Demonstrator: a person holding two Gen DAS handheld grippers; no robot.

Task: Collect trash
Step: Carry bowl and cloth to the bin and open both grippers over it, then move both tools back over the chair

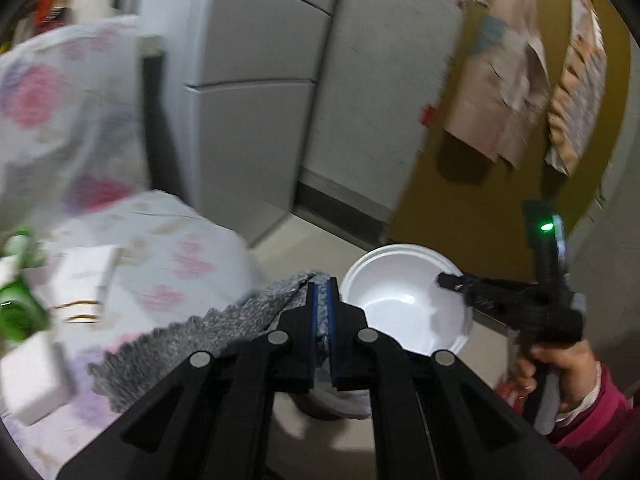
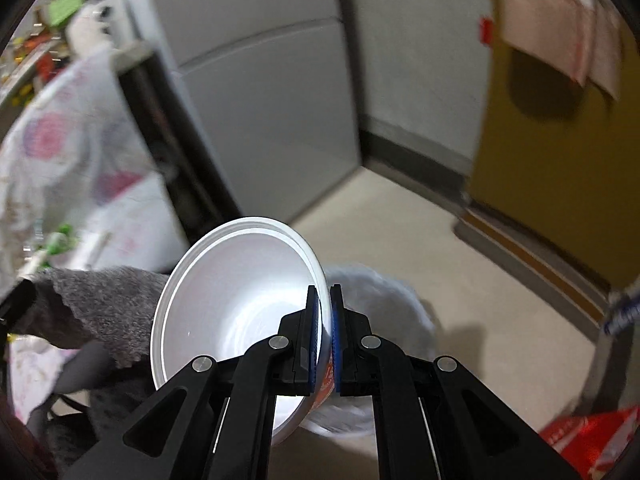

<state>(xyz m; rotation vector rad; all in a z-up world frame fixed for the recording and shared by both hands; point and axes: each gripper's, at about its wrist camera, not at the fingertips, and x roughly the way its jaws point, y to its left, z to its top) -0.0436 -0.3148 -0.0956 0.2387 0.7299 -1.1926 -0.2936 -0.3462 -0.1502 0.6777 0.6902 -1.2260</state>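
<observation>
While both grippers are clamped on their loads, the contents stand as follows.

Left gripper [image 1: 322, 286]: jaws closed tight on a grey textured cloth [image 1: 192, 340], pinched between the blue pads [image 1: 313, 320]; the cloth trails away to the gripper's left and hangs below the fingers.

Right gripper [image 2: 324, 292]: jaws closed on the rim of a white foam bowl [image 2: 236, 304], one finger inside the wall, one outside; the bowl is tilted on its side with its opening facing the gripper's left (orange print shows on the outer wall between the pads). In the left wrist view the same bowl [image 1: 400, 296] sits just right of the left gripper, and the right gripper [image 1: 444, 280] is held by a hand [image 1: 560, 372] in a pink sleeve [image 1: 600, 416].

Below both loads: a white-lined bin [image 2: 384, 304], its opening partly hidden by the bowl.

Left of the left gripper: a table with a floral cloth [image 1: 180, 248], bearing a green bottle [image 1: 20, 304] and white boxes [image 1: 32, 384] (all blurred).

Ahead: pale floor [image 2: 420, 240], a grey refrigerator [image 1: 256, 80] and a mustard-yellow door [image 2: 552, 160] with papers [image 1: 504, 80] hung on it.

Far right of the right gripper: a red packet [image 2: 588, 436] on the floor.
</observation>
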